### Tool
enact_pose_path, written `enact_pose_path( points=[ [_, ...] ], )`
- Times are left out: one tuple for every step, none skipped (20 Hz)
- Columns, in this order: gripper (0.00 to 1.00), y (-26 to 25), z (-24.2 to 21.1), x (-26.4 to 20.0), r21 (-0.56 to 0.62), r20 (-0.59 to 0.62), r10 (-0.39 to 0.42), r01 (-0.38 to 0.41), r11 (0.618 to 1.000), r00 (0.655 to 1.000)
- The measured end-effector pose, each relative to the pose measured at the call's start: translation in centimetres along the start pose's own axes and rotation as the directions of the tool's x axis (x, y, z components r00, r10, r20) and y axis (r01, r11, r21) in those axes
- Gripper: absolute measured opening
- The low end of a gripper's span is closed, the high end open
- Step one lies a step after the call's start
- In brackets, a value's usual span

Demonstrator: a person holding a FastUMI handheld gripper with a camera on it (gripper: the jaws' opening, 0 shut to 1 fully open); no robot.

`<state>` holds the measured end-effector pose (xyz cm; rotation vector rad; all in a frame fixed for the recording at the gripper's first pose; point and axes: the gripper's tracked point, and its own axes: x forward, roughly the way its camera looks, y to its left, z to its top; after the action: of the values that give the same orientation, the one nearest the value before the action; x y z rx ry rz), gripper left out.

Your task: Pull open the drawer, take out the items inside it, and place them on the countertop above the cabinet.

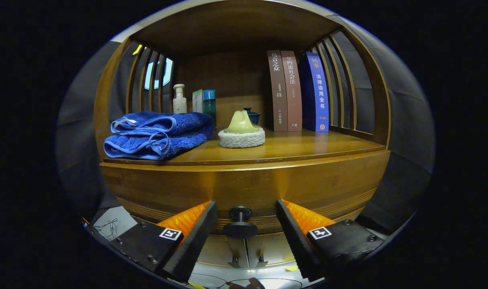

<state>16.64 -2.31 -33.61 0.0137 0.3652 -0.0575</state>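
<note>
A wooden cabinet fills the view, with a shut drawer front (244, 186) under its countertop (292, 150). A dark round knob (240, 223) sticks out from the drawer front. My gripper (246, 226) is open, and the knob sits between its two fingers with a gap on each side. On the countertop lie a folded blue towel (157, 134) to the left and a round scrub pad with a green handle (241, 132) in the middle. The drawer's inside is hidden.
At the back of the shelf stand a pump bottle (179, 99), a green and teal box (204, 102), a small dark cup (252, 115) and three upright books (298, 91). Slatted wooden sides close the shelf left and right. A roof board spans above.
</note>
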Motion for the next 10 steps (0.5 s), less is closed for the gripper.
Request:
enact_pose_path(
  points=[
    [0.99,0.0,0.0,0.0,0.005,-0.002,0.001,-0.001,1.0,1.0],
    [0.99,0.0,-0.1,0.0,0.01,-0.005,0.003,-0.003,1.0,1.0],
    [0.99,0.0,-0.2,0.0,0.012,-0.008,0.003,-0.003,1.0,1.0],
    [0.99,0.0,-0.2,0.0,0.011,-0.009,0.004,-0.004,1.0,1.0],
    [0.99,0.0,-0.2,0.0,0.006,-0.014,0.004,-0.004,1.0,1.0],
    [0.99,0.0,-0.2,-0.1,0.002,-0.021,0.005,-0.005,1.0,1.0],
    [0.99,0.0,-0.1,-0.2,-0.002,-0.024,0.006,-0.006,1.0,1.0],
    [0.99,-0.1,0.3,-0.5,-0.004,-0.018,0.006,-0.006,1.0,1.0],
    [0.99,-0.2,0.7,-0.7,-0.005,-0.009,0.004,-0.004,1.0,1.0],
    [0.99,-0.3,1.2,-1.1,-0.006,0.002,0.002,-0.002,1.0,1.0]
  ],
)
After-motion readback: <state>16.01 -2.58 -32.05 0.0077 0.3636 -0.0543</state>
